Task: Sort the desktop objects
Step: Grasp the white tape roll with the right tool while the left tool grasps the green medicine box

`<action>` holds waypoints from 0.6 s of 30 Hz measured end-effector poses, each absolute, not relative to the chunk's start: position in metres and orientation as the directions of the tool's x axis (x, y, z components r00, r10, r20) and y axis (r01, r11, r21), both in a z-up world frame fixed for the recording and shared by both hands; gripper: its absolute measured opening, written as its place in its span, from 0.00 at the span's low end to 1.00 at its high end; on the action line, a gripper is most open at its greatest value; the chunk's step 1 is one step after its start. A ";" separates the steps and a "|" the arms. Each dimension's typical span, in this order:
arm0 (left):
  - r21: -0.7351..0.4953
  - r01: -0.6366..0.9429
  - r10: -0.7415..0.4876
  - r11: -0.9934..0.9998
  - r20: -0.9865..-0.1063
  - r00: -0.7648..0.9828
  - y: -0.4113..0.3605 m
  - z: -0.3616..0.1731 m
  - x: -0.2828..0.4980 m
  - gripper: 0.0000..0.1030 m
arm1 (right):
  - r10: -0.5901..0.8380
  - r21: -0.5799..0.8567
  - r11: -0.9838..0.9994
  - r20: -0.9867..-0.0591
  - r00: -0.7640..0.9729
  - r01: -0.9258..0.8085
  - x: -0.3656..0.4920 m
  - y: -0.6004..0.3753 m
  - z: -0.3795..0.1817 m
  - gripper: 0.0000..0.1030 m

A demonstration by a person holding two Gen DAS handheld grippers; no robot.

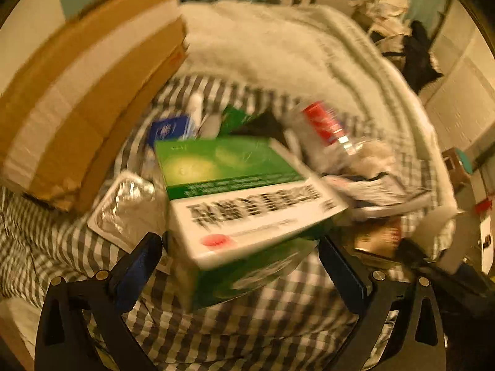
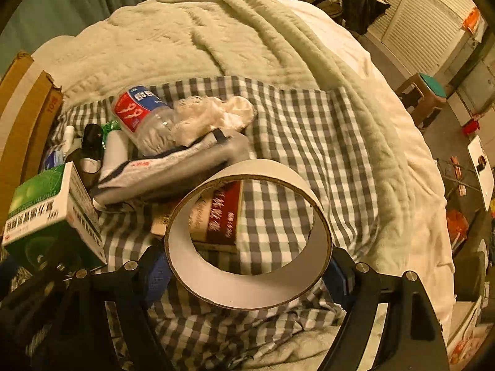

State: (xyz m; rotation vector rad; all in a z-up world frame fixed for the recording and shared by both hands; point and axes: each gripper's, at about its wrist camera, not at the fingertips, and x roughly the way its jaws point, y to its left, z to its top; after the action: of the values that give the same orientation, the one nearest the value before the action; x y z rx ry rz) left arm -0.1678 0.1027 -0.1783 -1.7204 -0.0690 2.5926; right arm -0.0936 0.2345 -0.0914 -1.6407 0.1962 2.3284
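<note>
In the left wrist view a green and white medicine box (image 1: pixel 247 213) sits tilted and blurred between the fingers of my left gripper (image 1: pixel 241 262), which is shut on its lower green part. The same box (image 2: pixel 52 216) shows at the left edge of the right wrist view. My right gripper (image 2: pixel 247 275) is shut on a wide cardboard tape roll (image 2: pixel 247 290), one pad on each side of the ring. Through the ring I see a red-covered book (image 2: pixel 222 213) lying on the checked sheet (image 2: pixel 309 139).
A crushed plastic bottle (image 2: pixel 145 114) with a red and blue label, a white crumpled bag (image 2: pixel 213 114), a grey pouch (image 2: pixel 167 167) and small tubes lie in a pile. A foil blister pack (image 1: pixel 126 204) lies left of the box. A cardboard carton (image 1: pixel 77 92) stands at left. A blanket (image 2: pixel 216 31) covers the far side.
</note>
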 end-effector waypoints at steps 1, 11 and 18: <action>-0.033 0.016 0.025 -0.999 -0.929 -0.369 0.099 -0.183 -0.170 1.00 | 0.153 -0.052 -0.951 -0.936 -0.316 -0.306 -0.089 0.236 -0.092 0.79; -0.043 -0.023 0.049 -0.999 -0.891 -0.452 0.068 -0.161 -0.169 0.84 | 0.066 0.091 -0.941 -0.896 -0.439 -0.326 -0.120 0.226 -0.053 0.79; -0.139 -0.060 0.150 -0.989 -0.866 -0.477 0.039 -0.135 -0.173 0.73 | -0.060 0.238 -0.927 -0.856 -0.514 -0.289 -0.138 0.200 -0.022 0.79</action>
State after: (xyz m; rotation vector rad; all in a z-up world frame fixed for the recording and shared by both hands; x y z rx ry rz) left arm -0.1731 0.0390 -0.1350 -1.5363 -0.1350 2.5958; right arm -0.1376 0.1996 -0.0223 -1.4717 0.5378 2.5663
